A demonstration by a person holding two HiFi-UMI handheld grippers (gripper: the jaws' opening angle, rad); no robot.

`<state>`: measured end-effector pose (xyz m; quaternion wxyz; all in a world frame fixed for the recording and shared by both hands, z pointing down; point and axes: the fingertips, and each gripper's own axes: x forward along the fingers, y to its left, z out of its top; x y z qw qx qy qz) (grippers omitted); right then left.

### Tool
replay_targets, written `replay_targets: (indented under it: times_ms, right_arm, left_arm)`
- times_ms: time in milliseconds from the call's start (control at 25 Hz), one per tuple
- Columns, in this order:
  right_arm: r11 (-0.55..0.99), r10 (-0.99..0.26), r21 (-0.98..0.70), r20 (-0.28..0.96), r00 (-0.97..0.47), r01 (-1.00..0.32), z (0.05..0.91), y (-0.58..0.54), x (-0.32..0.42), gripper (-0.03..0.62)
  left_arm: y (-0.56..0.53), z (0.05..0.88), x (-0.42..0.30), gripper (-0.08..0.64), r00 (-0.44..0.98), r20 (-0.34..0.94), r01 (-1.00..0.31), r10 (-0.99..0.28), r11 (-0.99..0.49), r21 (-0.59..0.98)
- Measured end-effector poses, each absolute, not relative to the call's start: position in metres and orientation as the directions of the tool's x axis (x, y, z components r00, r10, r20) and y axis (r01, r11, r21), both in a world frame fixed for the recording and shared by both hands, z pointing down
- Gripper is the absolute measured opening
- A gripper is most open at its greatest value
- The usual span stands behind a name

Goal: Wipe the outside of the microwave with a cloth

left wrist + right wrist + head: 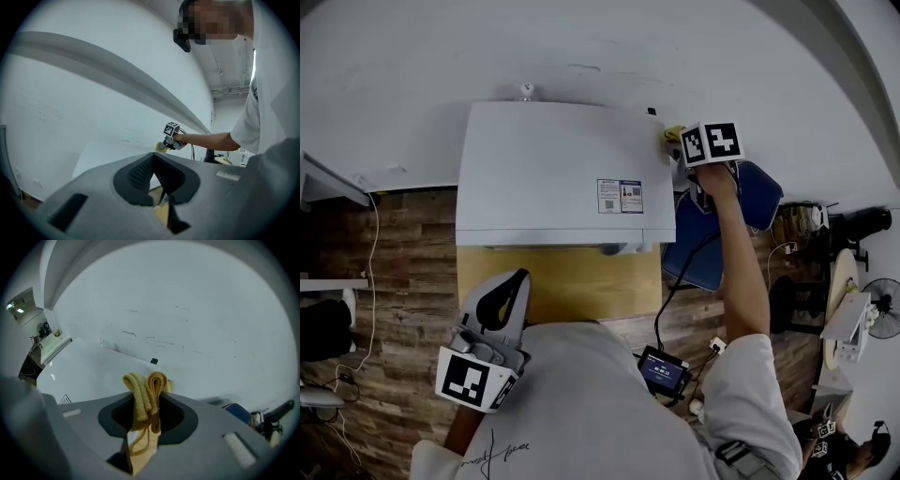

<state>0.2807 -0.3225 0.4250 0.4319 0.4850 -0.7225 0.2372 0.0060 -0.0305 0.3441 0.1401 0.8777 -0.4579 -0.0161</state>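
A white microwave (553, 173) stands on a wooden table against the white wall, seen from above in the head view. My right gripper (678, 145) is at its far right top corner, shut on a folded yellow cloth (146, 392) that sticks up between the jaws. The cloth (672, 134) touches the microwave's right edge. The microwave's top (89, 371) lies just left of the cloth in the right gripper view. My left gripper (511, 286) hangs near my body over the table's front, jaws together with nothing in them (153, 180).
A blue chair (722, 225) stands right of the microwave, below the right arm. A cable runs down to a small device (664, 370) on the wood floor. The yellow table top (572, 281) shows in front of the microwave. A white shelf (323, 187) stands at the left.
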Motion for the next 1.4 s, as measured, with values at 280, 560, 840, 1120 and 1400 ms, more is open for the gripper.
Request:
replay_targets:
  times_ms: [280, 560, 840, 1120, 1400]
  right_arm:
    - [0.411, -0.502, 0.081, 0.851, -0.151, -0.908, 0.424, -0.319, 0.274, 0.118]
    - [0.44, -0.493, 0.07, 0.852, -0.175, -0.895, 0.421, -0.315, 0.253, 0.118]
    - [0.489, -0.48, 0.062, 0.852, -0.209, -0.87, 0.421, -0.312, 0.223, 0.118]
    - [0.526, -0.469, 0.044, 0.848, -0.246, -0.849, 0.421, -0.311, 0.195, 0.118]
    - [0.559, -0.454, 0.014, 0.842, -0.292, -0.829, 0.421, -0.308, 0.166, 0.118]
  left_arm:
    - [-0.03, 0.344, 0.009, -0.005, 0.592, 0.087, -0.788, -0.801, -0.554, 0.267]
    - [-0.029, 0.345, 0.01, -0.005, 0.596, 0.081, -0.784, -0.799, -0.556, 0.277]
    - [-0.029, 0.347, 0.013, -0.005, 0.591, 0.083, -0.788, -0.803, -0.551, 0.275]
    - [-0.031, 0.346, 0.014, -0.005, 0.585, 0.074, -0.79, -0.807, -0.547, 0.278]
    - [-0.032, 0.347, 0.012, -0.005, 0.58, 0.077, -0.794, -0.811, -0.541, 0.278]
